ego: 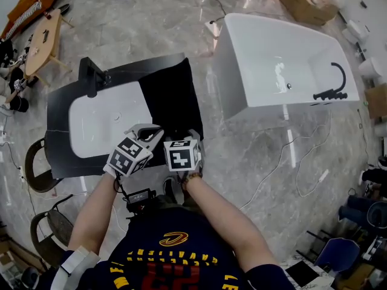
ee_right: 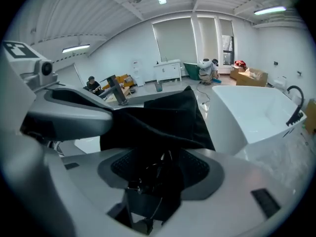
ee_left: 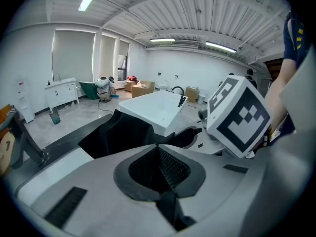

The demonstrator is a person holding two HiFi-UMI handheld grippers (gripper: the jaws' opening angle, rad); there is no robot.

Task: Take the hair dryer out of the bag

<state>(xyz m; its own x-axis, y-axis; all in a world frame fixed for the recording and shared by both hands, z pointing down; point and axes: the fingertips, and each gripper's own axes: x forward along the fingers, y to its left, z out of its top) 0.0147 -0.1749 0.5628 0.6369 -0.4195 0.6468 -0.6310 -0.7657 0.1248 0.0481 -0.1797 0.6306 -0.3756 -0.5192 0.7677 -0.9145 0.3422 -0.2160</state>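
Right gripper view: your right gripper (ee_right: pixel 158 174) is pinched on a fold of the black bag (ee_right: pixel 163 115); the cloth bunches between the pads, with a thin dark cord in the same pinch.
Left gripper view: your left gripper (ee_left: pixel 159 154) has its pads pressed together with nothing caught between them; the bag (ee_left: pixel 116 132) lies just beyond its tips.
Head view, grippers: you hold the left gripper (ego: pixel 148 132) and the right gripper (ego: pixel 192 135) side by side, marker cubes nearly touching, both at the near edge of the bag (ego: pixel 172 95).
Bag: it lies draped over the right end of the black-rimmed tub (ego: pixel 60 101), covering that end from the far rim to the near rim; what it holds is hidden under the cloth.
Black-rimmed tub: white inside, a dark fitting (ego: pixel 92 77) on its far left corner.
White bathtub (ego: pixel 278 65): it stands apart to your right on the marble floor (ego: pixel 151 23), a black tap (ego: pixel 338 86) at its right end.
Further out: dark chairs (ego: pixel 36 168) at your left, a cardboard box (ego: pixel 305 2) at the far right.
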